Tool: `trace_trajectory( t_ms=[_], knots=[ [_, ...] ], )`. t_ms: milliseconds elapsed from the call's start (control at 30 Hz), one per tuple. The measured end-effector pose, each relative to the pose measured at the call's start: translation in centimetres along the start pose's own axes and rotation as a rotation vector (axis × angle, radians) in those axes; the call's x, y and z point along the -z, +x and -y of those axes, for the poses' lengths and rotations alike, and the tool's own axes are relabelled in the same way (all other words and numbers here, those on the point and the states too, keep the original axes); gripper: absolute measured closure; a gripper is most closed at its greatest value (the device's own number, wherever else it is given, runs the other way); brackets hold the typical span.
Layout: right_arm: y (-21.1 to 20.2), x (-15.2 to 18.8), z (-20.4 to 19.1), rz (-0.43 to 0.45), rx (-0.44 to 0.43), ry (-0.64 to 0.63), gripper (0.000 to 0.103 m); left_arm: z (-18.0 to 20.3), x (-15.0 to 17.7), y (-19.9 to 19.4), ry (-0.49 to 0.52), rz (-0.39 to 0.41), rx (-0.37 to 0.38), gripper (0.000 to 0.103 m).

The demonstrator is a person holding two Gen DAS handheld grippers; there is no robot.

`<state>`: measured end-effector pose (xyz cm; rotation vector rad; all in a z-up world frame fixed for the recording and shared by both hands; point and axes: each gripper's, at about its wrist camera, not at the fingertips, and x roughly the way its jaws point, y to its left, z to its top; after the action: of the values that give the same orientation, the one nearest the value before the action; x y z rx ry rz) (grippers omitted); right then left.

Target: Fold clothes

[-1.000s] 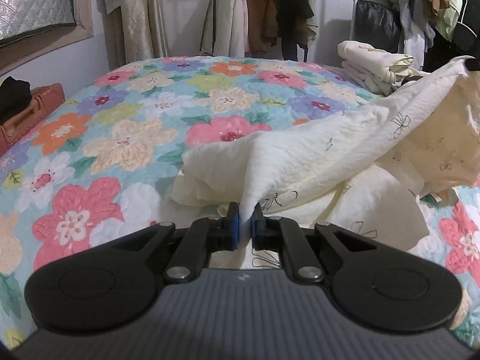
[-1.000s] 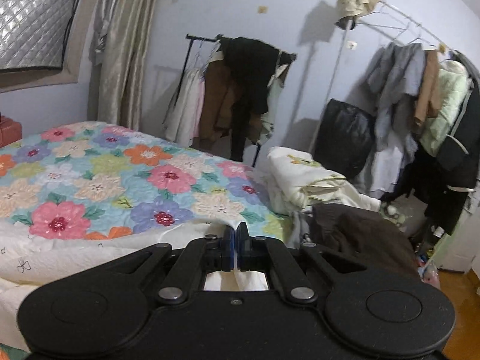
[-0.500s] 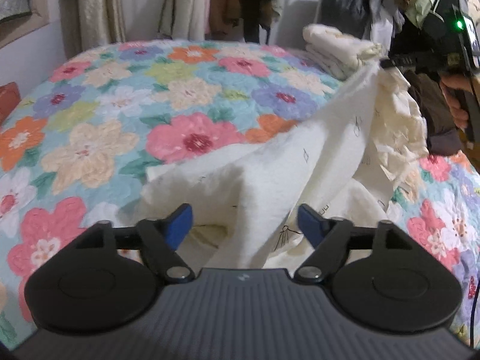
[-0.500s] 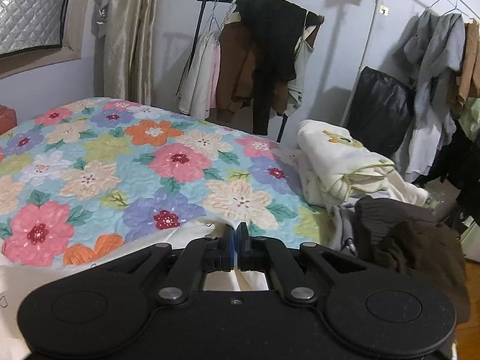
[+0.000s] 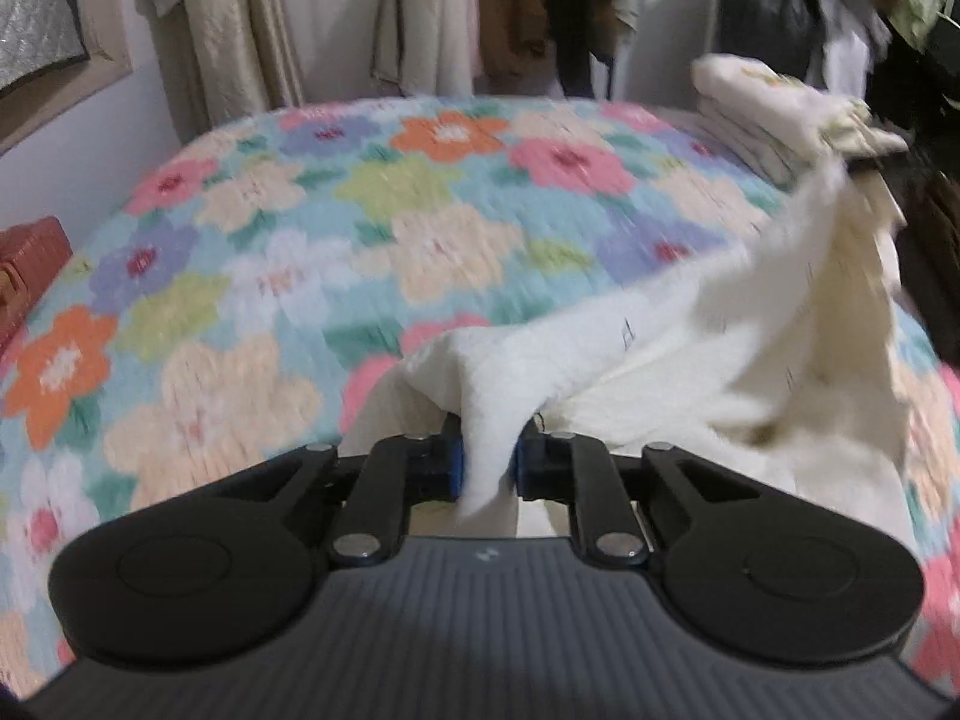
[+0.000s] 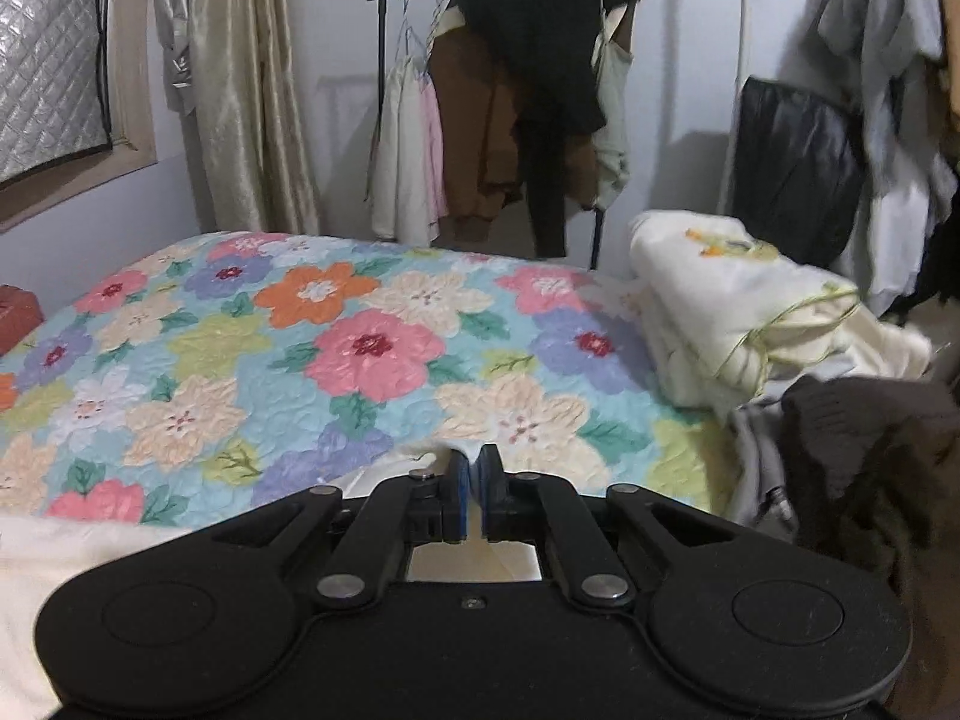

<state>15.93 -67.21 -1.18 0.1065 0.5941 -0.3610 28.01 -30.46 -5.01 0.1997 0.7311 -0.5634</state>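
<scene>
Half a second on, your left gripper has closed again on a bunched fold of the cream garment. Your right gripper stays clamped on its far edge, stretching it above the floral bedspread for folding.

The bed with its flowered quilt carried a cream garment near, folded bedding and dark clothes right.

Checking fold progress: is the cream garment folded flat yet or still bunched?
Still bunched: the cream garment is lifted in loose drapes, pinched in the left tongs and right tongs.
</scene>
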Motion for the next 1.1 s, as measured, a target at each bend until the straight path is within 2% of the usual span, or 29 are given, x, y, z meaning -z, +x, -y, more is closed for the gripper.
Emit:
trace_trajectory(
  t_ms=[133, 200, 300, 367, 400, 433, 467, 500, 567, 600, 700, 733, 767, 800, 867, 967, 1033, 1067, 1100],
  knots=[
    [-2.1, 1.9, 0.5, 0.086, 0.013, -0.024, 0.093, -2.2, -2.9, 1.3, -0.041, 0.026, -0.030, 0.092],
    [-3.1, 3.0, 1.2, 0.079, 0.009, -0.025, 0.093, -2.9, -3.7, 1.7, -0.030, 0.052, -0.055, 0.092],
    [-4.3, 4.7, 2.2, 0.048, -0.015, -0.001, 0.092, -3.9, -4.3, 2.3, -0.038, 0.089, -0.144, 0.091],
    [-4.8, 6.1, 2.8, 0.002, -0.049, 0.051, 0.092, -4.5, -3.8, 2.9, -0.086, 0.093, -0.213, 0.080],
    [-4.9, 6.9, 2.9, -0.020, -0.067, 0.073, 0.091, -4.4, -3.3, 2.9, -0.092, 0.062, -0.243, 0.059],
    [-5.1, 7.8, 3.0, -0.041, -0.086, 0.096, 0.091, -4.3, -2.7, 2.9, -0.094, 0.025, -0.272, 0.047],
    [-5.2, 9.0, 3.0, -0.057, -0.106, 0.123, 0.088, -4.2, -2.2, 2.9, -0.095, -0.013, -0.301, 0.047],
    [-5.3, 10.1, 3.1, -0.074, -0.126, 0.148, 0.087, -3.9, -1.3, 2.2, -0.097, -0.038, -0.265, 0.046],
    [-5.0, 12.3, 2.8, -0.120, -0.159, 0.166, 0.086, -3.4, 0.7, 0.5, -0.114, -0.070, -0.151, 0.037],
    [-4.9, 13.4, 2.7, -0.144, -0.174, 0.175, 0.086, -3.2, 1.9, -0.6, -0.136, -0.071, -0.095, 0.028],
    [-5.0, 15.8, 2.1, -0.216, -0.210, 0.206, 0.084, -2.2, 5.6, -2.9, -0.160, -0.087, -0.038, 0.017],
    [-5.4, 16.3, 1.8, -0.224, -0.223, 0.216, 0.084, -1.6, 6.8, -3.1, -0.138, -0.107, -0.045, 0.013],
    [-5.8, 16.8, 1.5, -0.231, -0.234, 0.224, 0.081, -0.9, 7.8, -3.3, -0.108, -0.132, -0.059, 0.011],
    [-6.2, 17.2, 1.1, -0.229, -0.236, 0.225, 0.074, -0.2, 8.9, -3.4, -0.078, -0.156, -0.073, 0.011],
    [-6.9, 17.7, 0.1, -0.229, -0.247, 0.204, 0.064, 0.5, 10.3, -3.4, -0.065, -0.163, -0.055, 0.011],
    [-8.0, 18.1, -1.7, -0.238, -0.276, 0.167, 0.059, 1.3, 11.8, -3.3, -0.082, -0.169, 0.001, 0.011],
    [-8.6, 18.6, -2.3, -0.234, -0.331, 0.204, 0.049, 1.9, 12.0, -3.2, -0.132, -0.168, 0.065, 0.011],
    [-8.9, 19.1, -2.5, -0.226, -0.359, 0.242, 0.043, 2.4, 12.0, -3.2, -0.141, -0.165, 0.082, 0.011],
    [-8.9, 19.9, -2.9, -0.216, -0.379, 0.293, 0.041, 3.2, 12.0, -3.4, -0.121, -0.157, 0.072, 0.011]
  ],
)
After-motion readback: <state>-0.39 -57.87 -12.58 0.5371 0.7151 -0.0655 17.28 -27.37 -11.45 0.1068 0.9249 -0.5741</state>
